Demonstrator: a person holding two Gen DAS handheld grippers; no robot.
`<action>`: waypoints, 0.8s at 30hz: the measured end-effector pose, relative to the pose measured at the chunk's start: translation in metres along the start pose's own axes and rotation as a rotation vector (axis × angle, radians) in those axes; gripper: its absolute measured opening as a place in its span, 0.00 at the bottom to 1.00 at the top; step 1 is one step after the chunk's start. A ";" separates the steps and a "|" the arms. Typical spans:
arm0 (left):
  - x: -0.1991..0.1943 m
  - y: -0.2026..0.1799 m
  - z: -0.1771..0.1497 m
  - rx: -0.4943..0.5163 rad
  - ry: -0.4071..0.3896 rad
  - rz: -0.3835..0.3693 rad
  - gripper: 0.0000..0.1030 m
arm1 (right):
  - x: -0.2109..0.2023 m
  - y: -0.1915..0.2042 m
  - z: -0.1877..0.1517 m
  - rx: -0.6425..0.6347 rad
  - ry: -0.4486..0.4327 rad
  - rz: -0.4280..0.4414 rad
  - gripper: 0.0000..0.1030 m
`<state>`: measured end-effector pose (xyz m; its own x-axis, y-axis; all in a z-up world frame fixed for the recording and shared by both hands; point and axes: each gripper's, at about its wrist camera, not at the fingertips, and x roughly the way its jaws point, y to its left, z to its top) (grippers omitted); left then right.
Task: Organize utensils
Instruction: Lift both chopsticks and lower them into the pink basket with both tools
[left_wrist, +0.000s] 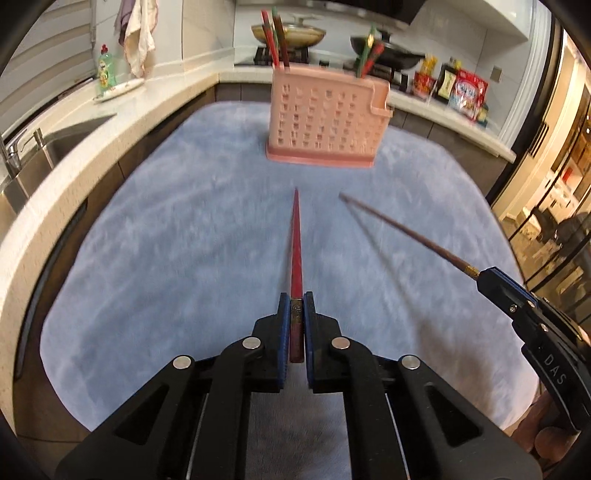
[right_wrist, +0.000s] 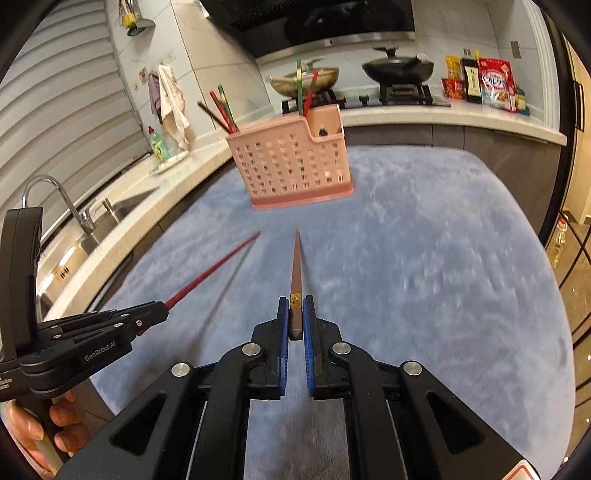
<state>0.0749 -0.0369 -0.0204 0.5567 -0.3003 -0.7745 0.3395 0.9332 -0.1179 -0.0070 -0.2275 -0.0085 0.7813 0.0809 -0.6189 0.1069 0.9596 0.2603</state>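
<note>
Kitchen setting: an L-shaped pale stone counter with a sink and a gas hob runs along the far sides, and a table draped in a fluffy blue-grey cloth carries the work.

A pink perforated plastic utensil holder stands near the far edge of the cloth, with several red, green and brown chopsticks already upright in its end compartments.

The left gripper is clamped on the butt of a dark red tapered chopstick. The right gripper is clamped on the butt of a brown wooden chopstick with a gold band. Both sticks are clear of the cloth, their shadows lying separate beneath them.

Orientation: each long axis runs in line with its gripper's fingers, thin tip leading toward the holder and angled downward. The two tips converge but stay apart.

Judged step: carry to the holder. Recommended practice: raise each tip above the rim, tilt the stick steeper, lower into an open compartment one hand at a time, and release only once the tip is seated. Crossing the sticks risks knocking one loose.
</note>
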 end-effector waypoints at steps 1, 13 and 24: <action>-0.003 0.001 0.007 -0.003 -0.012 -0.002 0.06 | -0.001 0.000 0.008 -0.003 -0.015 0.000 0.07; -0.027 0.008 0.092 -0.031 -0.146 0.000 0.07 | 0.000 -0.005 0.091 0.000 -0.118 0.019 0.07; -0.037 0.009 0.169 -0.048 -0.233 -0.005 0.07 | -0.002 -0.002 0.166 -0.006 -0.212 0.054 0.07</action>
<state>0.1850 -0.0507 0.1121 0.7171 -0.3377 -0.6097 0.3097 0.9381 -0.1553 0.0935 -0.2740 0.1147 0.8978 0.0744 -0.4341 0.0583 0.9569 0.2845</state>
